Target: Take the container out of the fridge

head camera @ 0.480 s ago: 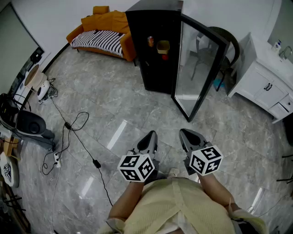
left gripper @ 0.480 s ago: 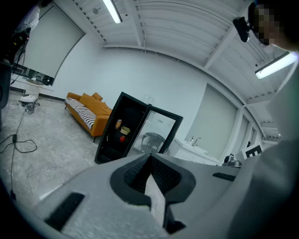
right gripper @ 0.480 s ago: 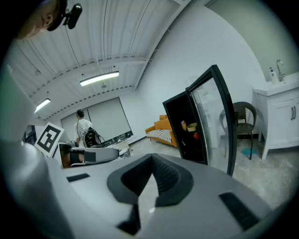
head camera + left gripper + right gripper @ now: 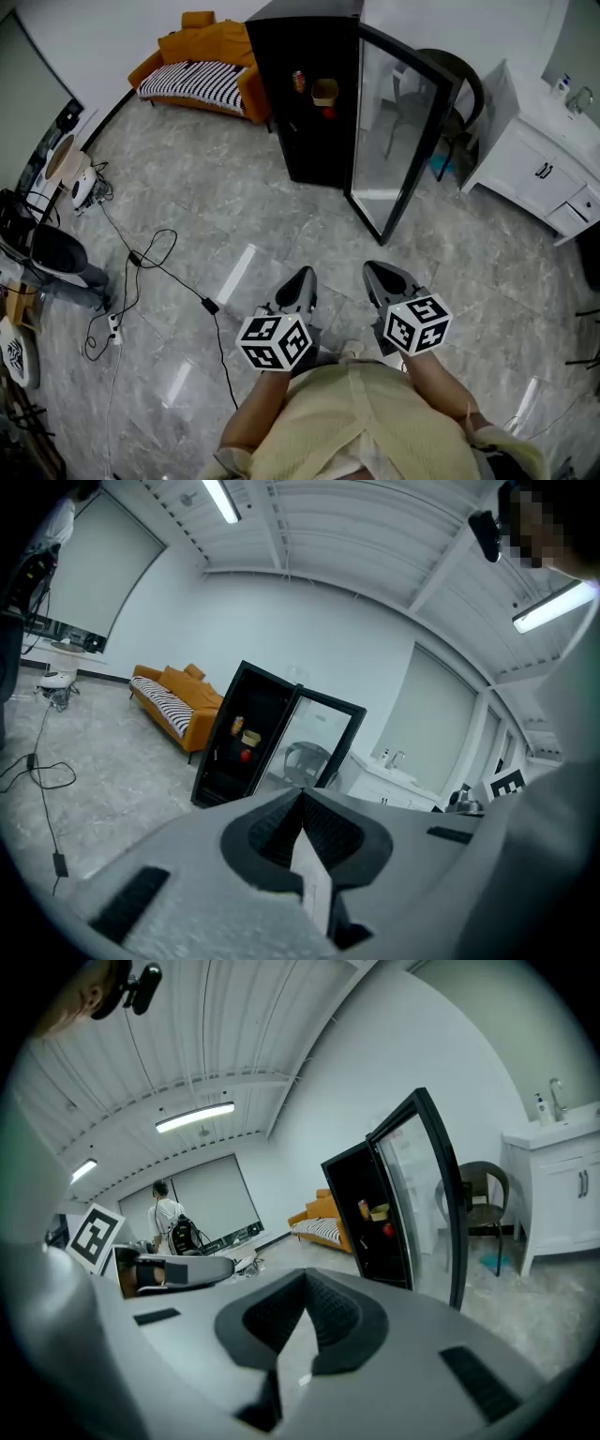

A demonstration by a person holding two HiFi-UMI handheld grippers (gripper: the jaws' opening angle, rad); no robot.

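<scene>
The left gripper (image 4: 302,277) and right gripper (image 4: 378,273) were closed and empty, well apart from the open fridge (image 4: 286,131). Reaching the container (image 4: 325,92) likely required opening the jaws first.

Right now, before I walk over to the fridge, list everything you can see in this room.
fridge: one, black, ahead across the floor, glass door swung open
container: one, tan, on a fridge shelf
can: one, orange, left of the container
red item: one, just below the container, too small to identify
sofa: one, orange with striped cover, left of the fridge
chair: one, dark, behind the open door
sink cabinet: one, white, far right
cables: several, black, floor at left
left gripper: one, grey, fingers together, empty
right gripper: one, grey, fingers together, empty
</scene>
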